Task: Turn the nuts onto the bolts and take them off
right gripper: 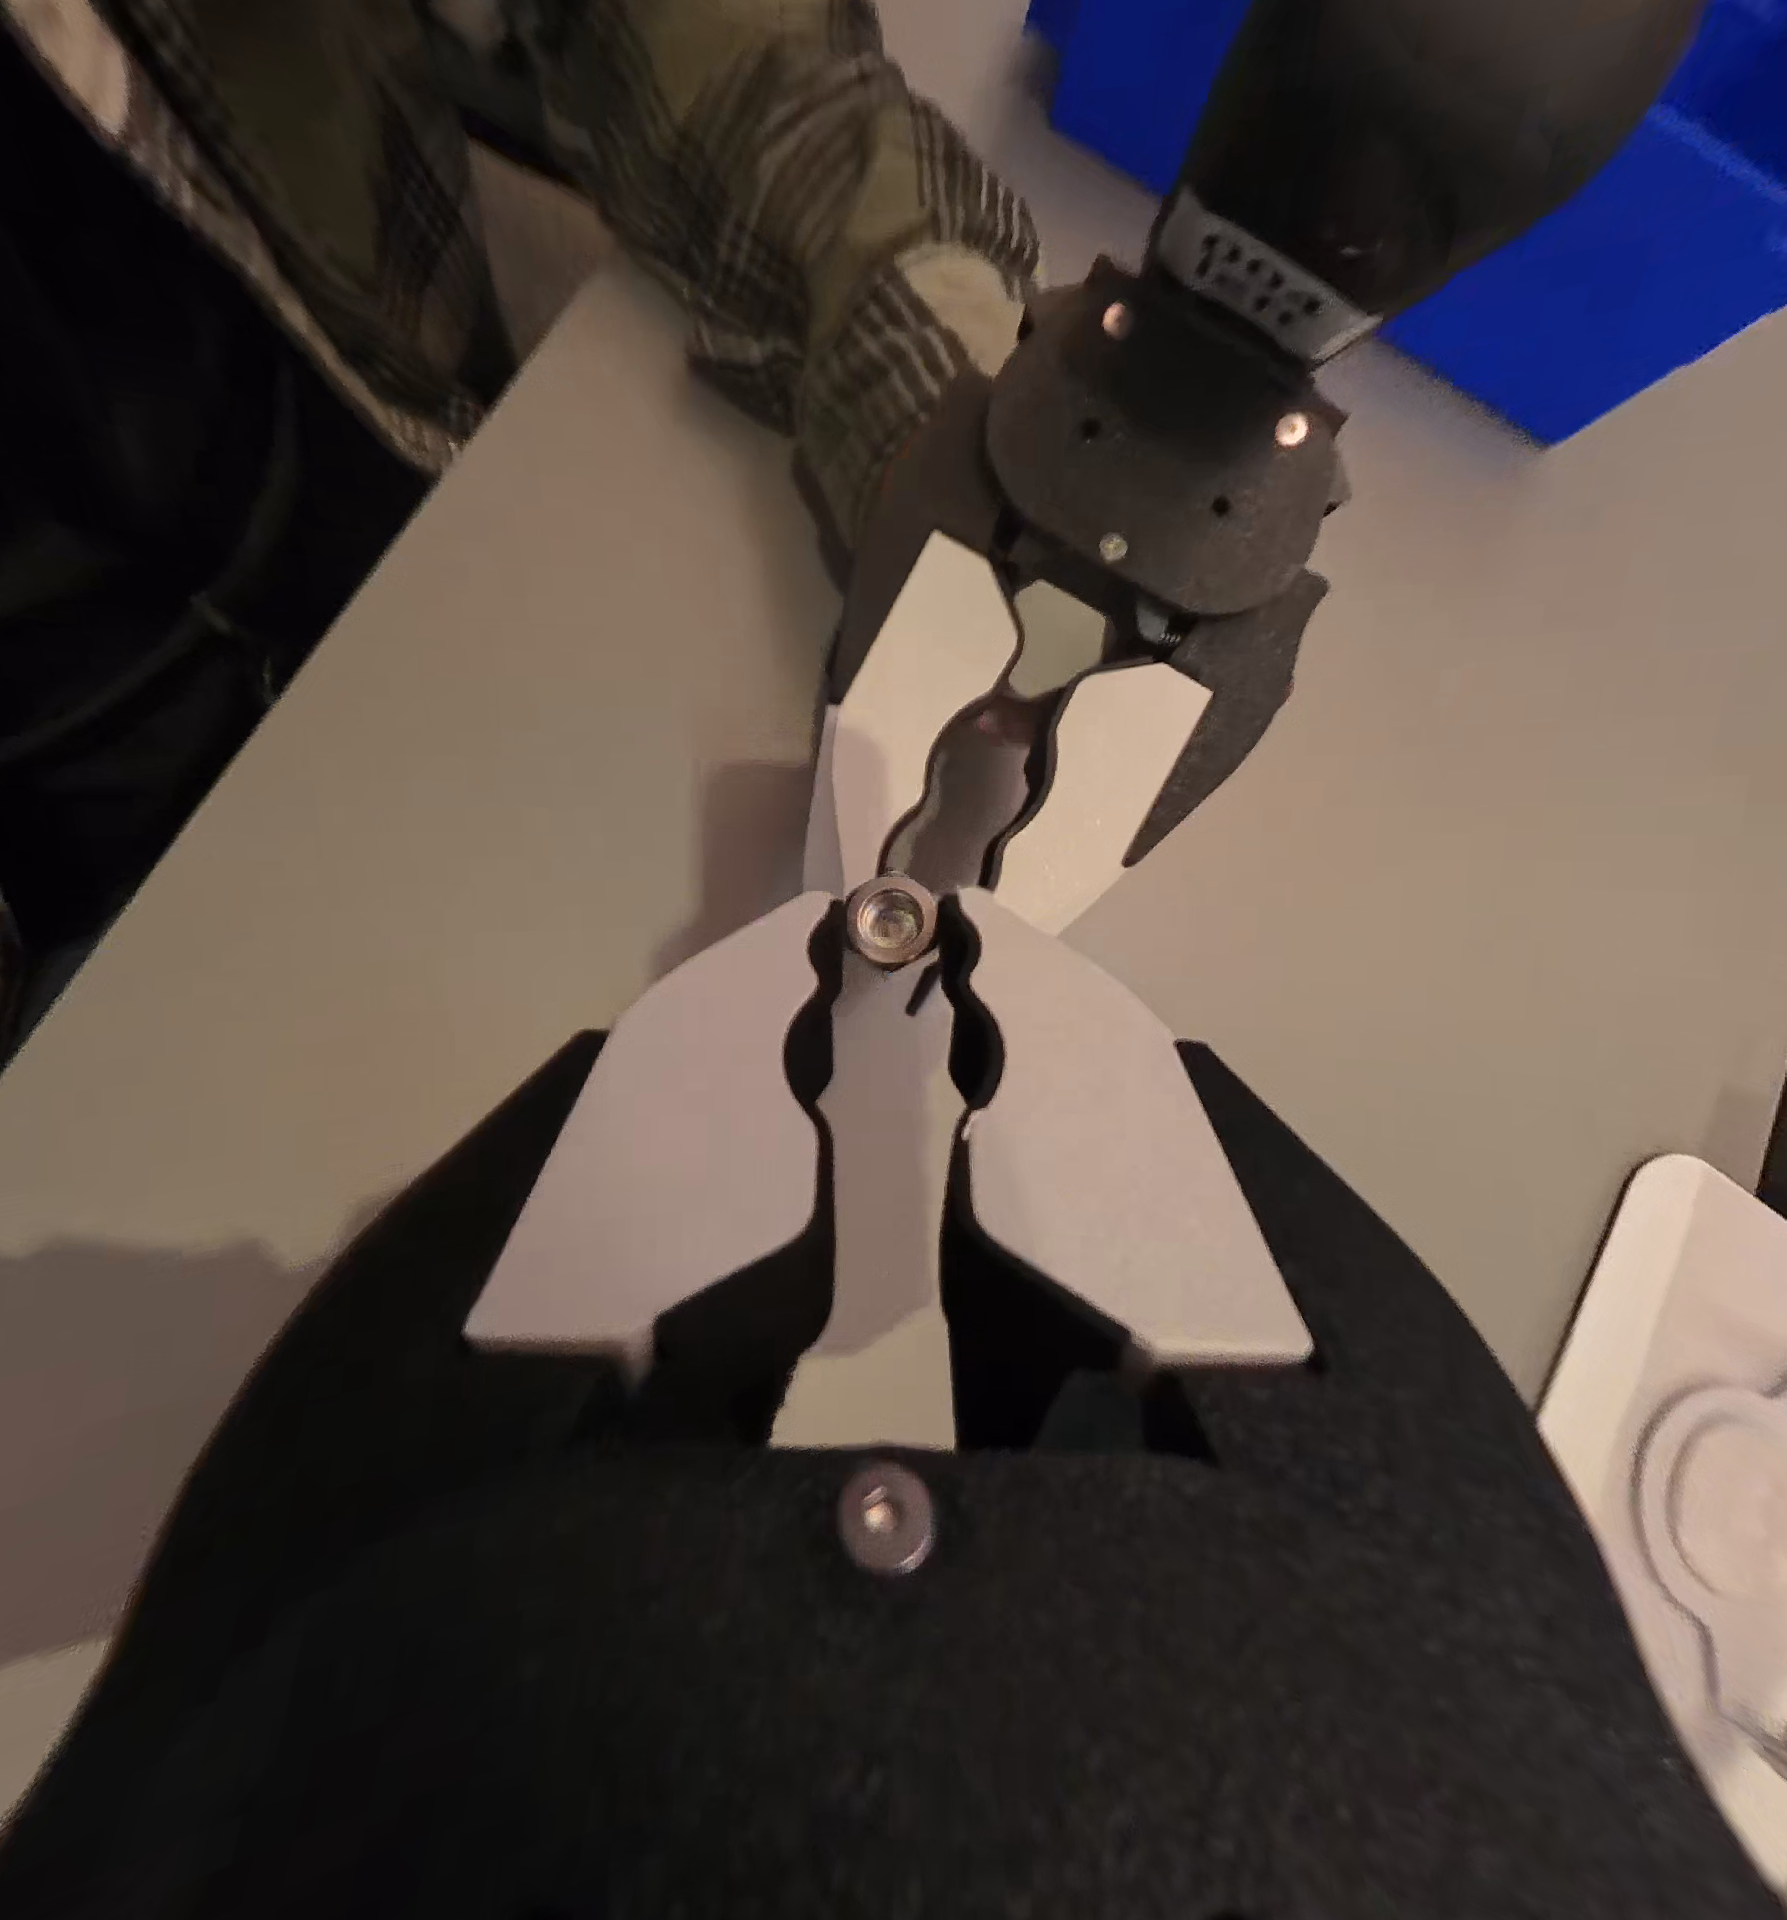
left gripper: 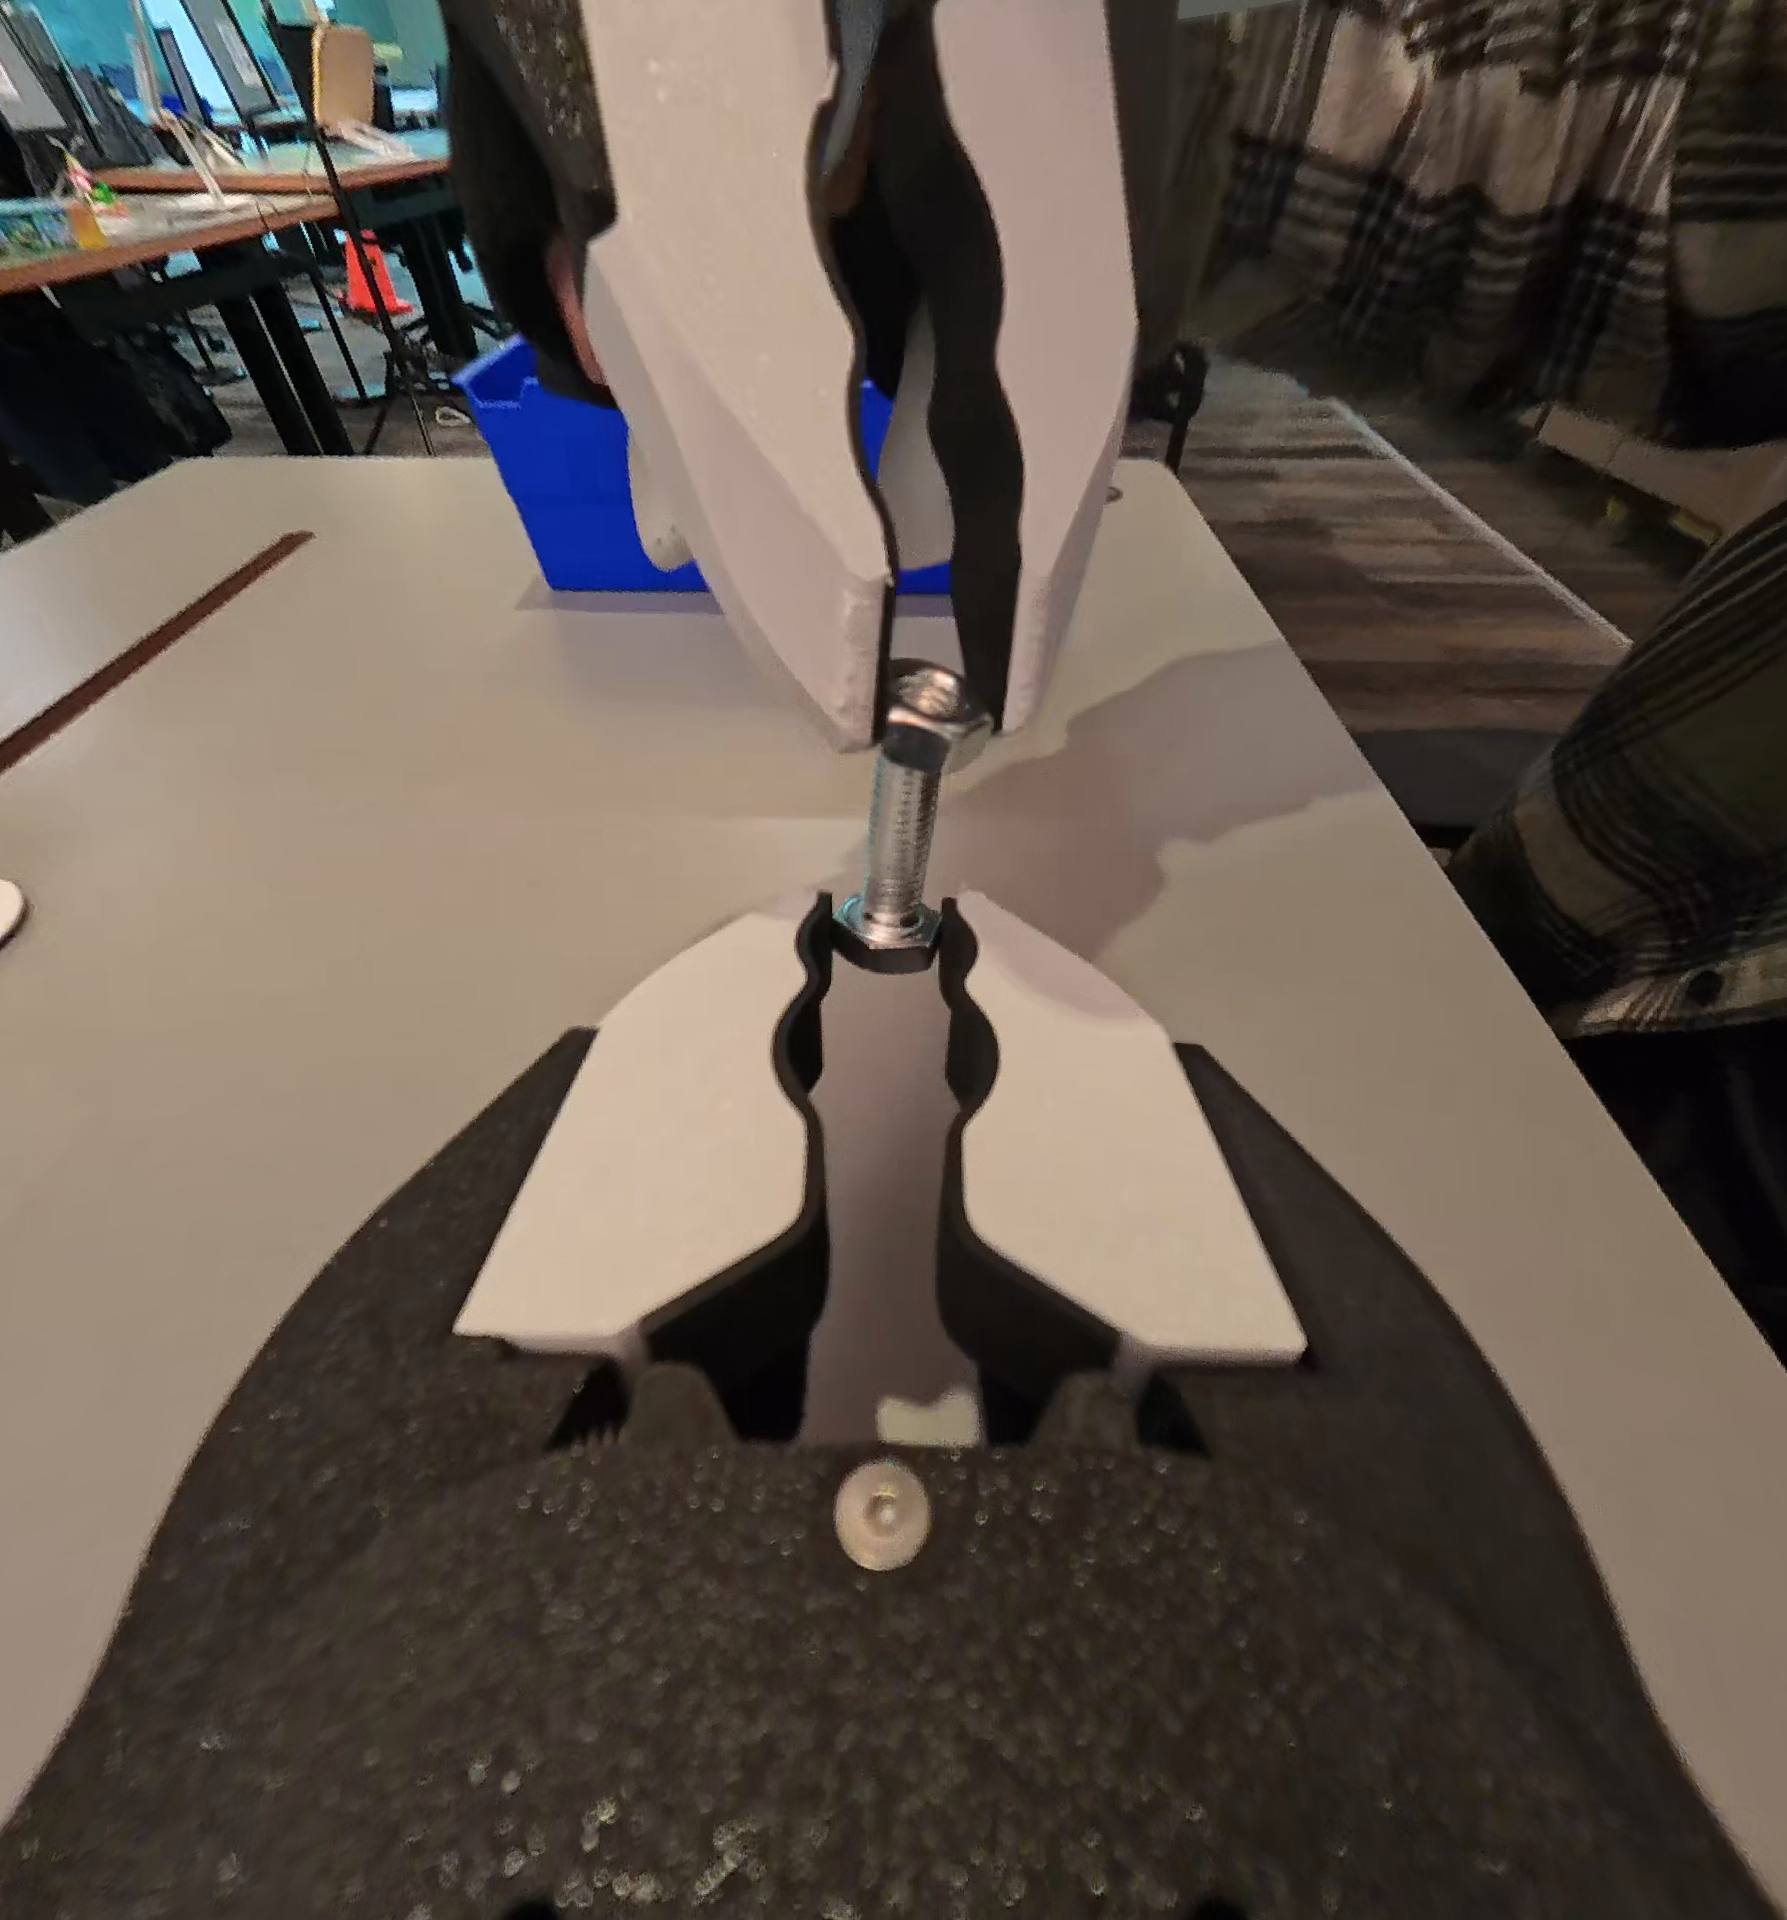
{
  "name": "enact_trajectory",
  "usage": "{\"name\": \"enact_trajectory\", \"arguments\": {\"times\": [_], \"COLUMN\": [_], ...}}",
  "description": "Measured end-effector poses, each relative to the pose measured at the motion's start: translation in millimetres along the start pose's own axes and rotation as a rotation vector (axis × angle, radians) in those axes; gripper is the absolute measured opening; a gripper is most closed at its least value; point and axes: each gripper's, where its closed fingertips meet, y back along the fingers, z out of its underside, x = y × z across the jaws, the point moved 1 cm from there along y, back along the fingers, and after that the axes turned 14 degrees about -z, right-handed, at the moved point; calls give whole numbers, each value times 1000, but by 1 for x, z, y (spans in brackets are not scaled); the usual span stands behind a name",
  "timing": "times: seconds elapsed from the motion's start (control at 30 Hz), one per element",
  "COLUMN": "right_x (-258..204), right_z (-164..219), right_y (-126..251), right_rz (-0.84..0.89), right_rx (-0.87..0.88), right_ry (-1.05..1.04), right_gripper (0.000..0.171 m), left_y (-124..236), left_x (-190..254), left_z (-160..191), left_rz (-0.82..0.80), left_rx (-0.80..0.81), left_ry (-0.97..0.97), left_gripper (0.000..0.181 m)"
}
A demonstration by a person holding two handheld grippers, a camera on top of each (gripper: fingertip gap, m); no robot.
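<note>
I have the bolt (left gripper: 901, 826) in the air above the worktop (left gripper: 369, 831), stretched between my two grippers. In the left wrist view its long axis runs almost straight up the picture, leaning slightly: the hex head is at the far end, the threaded shank comes back toward the camera. In the right wrist view I look straight down on the head (right gripper: 890, 925), so the shank is hidden behind it.

A nut (left gripper: 884, 928) sits on the shank's near end, and my left gripper (left gripper: 887, 940) has its jaws narrowed onto the flats of that nut, one tip on each side. My right gripper (right gripper: 890, 928) comes in from the opposite side, tips pointing down at the left one, and its jaws are pinched on the bolt's head. The two grippers stand nearly tip to tip, with only the bare thread between them.

Beyond the bolt a blue bin (left gripper: 567, 488) stands on the far part of the worktop, partly hidden by the right gripper. A white tray (right gripper: 1720, 1475) lies at the worktop's edge, low on the right of the right wrist view, holding a clear moulded shape I cannot make out. A plaid sleeve (left gripper: 1699, 831) reaches in from the right, over the worktop's edge.
</note>
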Motion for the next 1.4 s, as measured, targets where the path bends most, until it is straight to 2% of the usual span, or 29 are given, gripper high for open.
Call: {"name": "enact_trajectory", "arguments": {"times": [0.37,0.67,1.27,1.4], "right_x": [4,7,12,10], "right_z": [-12,3,2,2], "right_y": [8,4,3,3], "right_rz": [44,53,44,21], "right_rx": [340,243,242,251], "right_ry": [33,-16,-52,-67], "right_gripper": [17,17,21,17], "left_y": [8,0,0,0], "left_x": [-4,-8,-9,-9], "left_z": [-14,-1,-2,-1], "left_rz": [-34,-41,-47,-47], "left_rx": [105,21,18,16], "left_ry": [-12,23,31,27], "left_gripper": [19,19,19,19]}}
